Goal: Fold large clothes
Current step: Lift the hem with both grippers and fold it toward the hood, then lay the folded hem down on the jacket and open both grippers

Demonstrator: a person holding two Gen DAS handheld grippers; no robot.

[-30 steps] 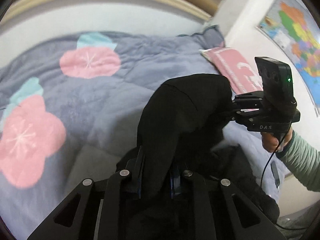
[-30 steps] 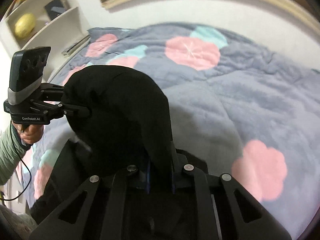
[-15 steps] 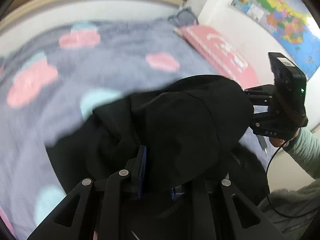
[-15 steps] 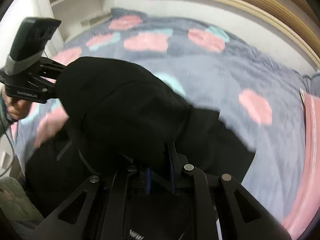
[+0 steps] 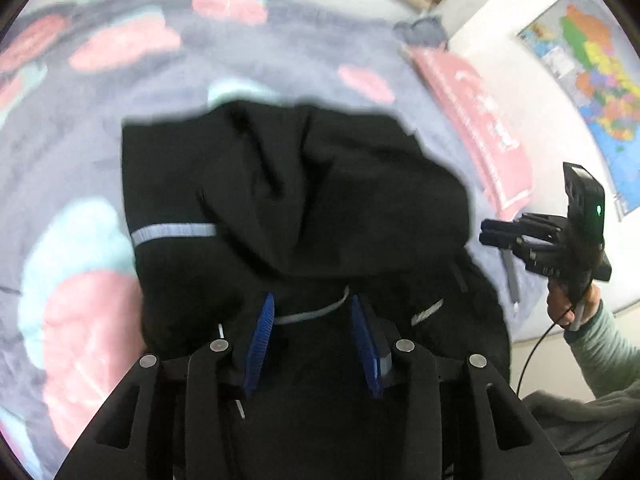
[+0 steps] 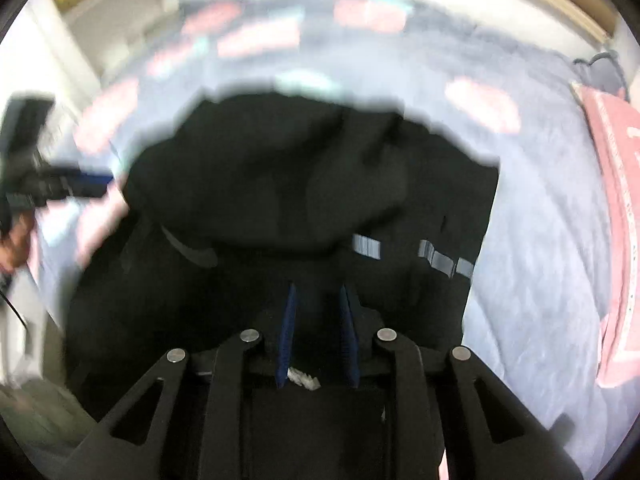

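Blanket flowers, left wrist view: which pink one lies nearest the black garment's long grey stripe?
The big teal-fringed pink flower at lower left, below the grey stripe on the black garment; the others lie far up the blanket.

Black garment (image 5: 296, 200) heap fills the bed's near side; quilt (image 5: 80, 152) beyond lies open. Pink pillow (image 5: 472, 120) and wall (image 5: 500, 32) close the right.
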